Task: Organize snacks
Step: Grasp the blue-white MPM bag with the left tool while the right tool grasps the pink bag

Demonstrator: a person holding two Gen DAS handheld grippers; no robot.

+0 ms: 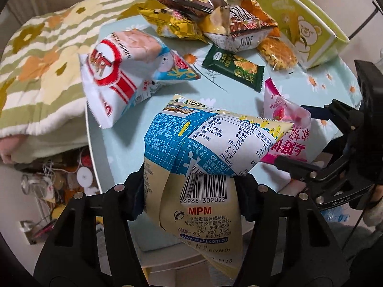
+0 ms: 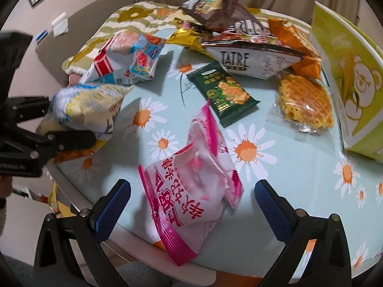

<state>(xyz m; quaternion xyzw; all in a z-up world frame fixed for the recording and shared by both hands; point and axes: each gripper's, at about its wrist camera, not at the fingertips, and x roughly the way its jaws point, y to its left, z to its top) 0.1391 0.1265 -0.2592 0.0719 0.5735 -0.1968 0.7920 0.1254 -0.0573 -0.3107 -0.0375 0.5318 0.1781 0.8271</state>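
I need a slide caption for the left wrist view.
Left gripper clamps a blue-and-cream snack bag above the daisy-print table.

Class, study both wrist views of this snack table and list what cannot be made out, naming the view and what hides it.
- Green cardboard box interior: hidden by its own wall in both views.
- Front of the blue-and-cream crisp bag clamped in the left gripper: left wrist view shows only its back; right wrist view is blurred.
- Pink plastic snack bag: blurred in the right wrist view between the right gripper's open fingers.
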